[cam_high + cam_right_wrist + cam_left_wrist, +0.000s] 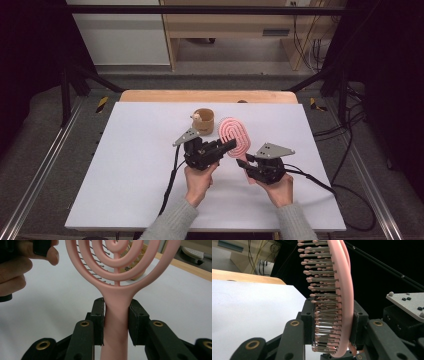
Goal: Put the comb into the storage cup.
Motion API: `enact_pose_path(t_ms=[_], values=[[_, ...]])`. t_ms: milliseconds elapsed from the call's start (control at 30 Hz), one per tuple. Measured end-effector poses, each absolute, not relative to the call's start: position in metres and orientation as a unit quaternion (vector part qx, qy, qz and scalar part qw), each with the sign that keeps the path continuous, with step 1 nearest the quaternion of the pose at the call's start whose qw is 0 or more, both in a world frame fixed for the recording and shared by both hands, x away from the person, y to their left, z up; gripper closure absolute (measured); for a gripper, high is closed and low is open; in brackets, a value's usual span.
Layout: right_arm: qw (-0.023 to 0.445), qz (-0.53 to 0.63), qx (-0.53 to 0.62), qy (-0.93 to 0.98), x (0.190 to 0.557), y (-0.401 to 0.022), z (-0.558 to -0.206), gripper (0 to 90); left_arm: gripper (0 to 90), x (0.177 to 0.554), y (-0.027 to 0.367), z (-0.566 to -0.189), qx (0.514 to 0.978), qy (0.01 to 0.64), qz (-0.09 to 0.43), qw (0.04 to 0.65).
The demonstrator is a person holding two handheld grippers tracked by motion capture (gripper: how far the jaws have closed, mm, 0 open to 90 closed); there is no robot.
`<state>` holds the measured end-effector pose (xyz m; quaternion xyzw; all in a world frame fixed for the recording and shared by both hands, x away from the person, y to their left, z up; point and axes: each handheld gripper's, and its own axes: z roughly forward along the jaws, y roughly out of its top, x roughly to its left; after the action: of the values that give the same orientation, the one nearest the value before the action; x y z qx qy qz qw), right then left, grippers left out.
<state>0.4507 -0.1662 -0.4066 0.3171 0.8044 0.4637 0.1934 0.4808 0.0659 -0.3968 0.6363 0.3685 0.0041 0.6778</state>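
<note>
A pink hairbrush (235,136) with a ringed open head is held up above the white table (135,170) between both hands. My right gripper (248,159) is shut on its handle (116,315), a pad pressing on each side. My left gripper (231,145) is shut on the lower part of the head (344,290), with one pad against the bristle tips and the other against the back. In the left gripper view the bristles point left and the brush stands upright between the jaws.
A tan cup (204,121) with a small figure on its rim stands just behind the brush, toward the table's far edge. The person's left hand (12,272) is close beside the brush head. Cables trail from both grippers toward the near edge.
</note>
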Motion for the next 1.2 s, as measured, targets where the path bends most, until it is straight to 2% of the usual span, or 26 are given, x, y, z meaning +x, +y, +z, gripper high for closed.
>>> enact_pose_path(t_ms=[367,500,700,967,1200], values=[[0.184,0.470,0.316,0.804,0.451,-0.166,-0.406,65.7,64.4,0.481,0.065,-0.396,0.641,0.368,0.014,0.674],[0.176,0.476,0.316,0.802,0.451,-0.166,-0.406,60.2,64.4,0.482,0.066,-0.395,0.645,0.366,0.021,0.670],[0.172,0.492,0.319,0.791,0.451,-0.168,-0.403,44.8,64.3,0.482,0.068,-0.393,0.649,0.366,0.037,0.665],[0.171,0.518,0.329,0.771,0.454,-0.176,-0.402,16.9,64.3,0.484,0.074,-0.390,0.652,0.368,0.052,0.661],[0.158,0.536,0.343,0.755,0.459,-0.190,-0.400,5.2,64.3,0.485,0.081,-0.386,0.652,0.369,0.063,0.659]])
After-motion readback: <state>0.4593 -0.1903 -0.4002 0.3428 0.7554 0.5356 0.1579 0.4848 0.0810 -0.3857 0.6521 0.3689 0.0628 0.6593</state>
